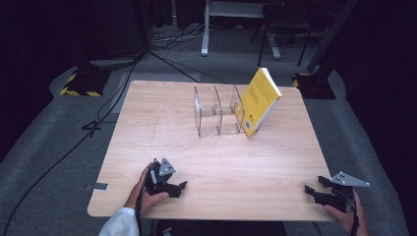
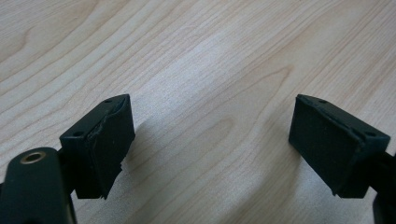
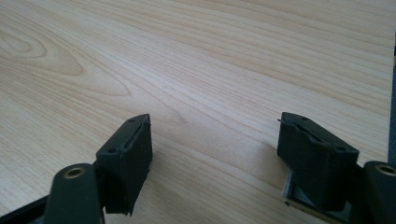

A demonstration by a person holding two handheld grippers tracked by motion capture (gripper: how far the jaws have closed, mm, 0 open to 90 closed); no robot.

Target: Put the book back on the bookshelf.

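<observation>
A yellow book (image 1: 259,101) leans tilted against the right end of a clear acrylic rack (image 1: 216,111) at the far middle of the wooden table (image 1: 211,147). My left gripper (image 1: 182,187) rests near the front left edge, held by a hand with a white sleeve; its jaws stand open over bare wood (image 2: 210,140). My right gripper (image 1: 311,187) sits at the front right corner of the table, also open, with only tabletop between its pads (image 3: 215,154). Both grippers are well apart from the book and the rack.
The rack has several upright clear dividers and its slots look vacant. Grey floor surrounds the table, with cables (image 1: 98,118) trailing at the left and stand bases (image 1: 81,83) at the back corners. The table's right edge (image 3: 391,93) is close to my right gripper.
</observation>
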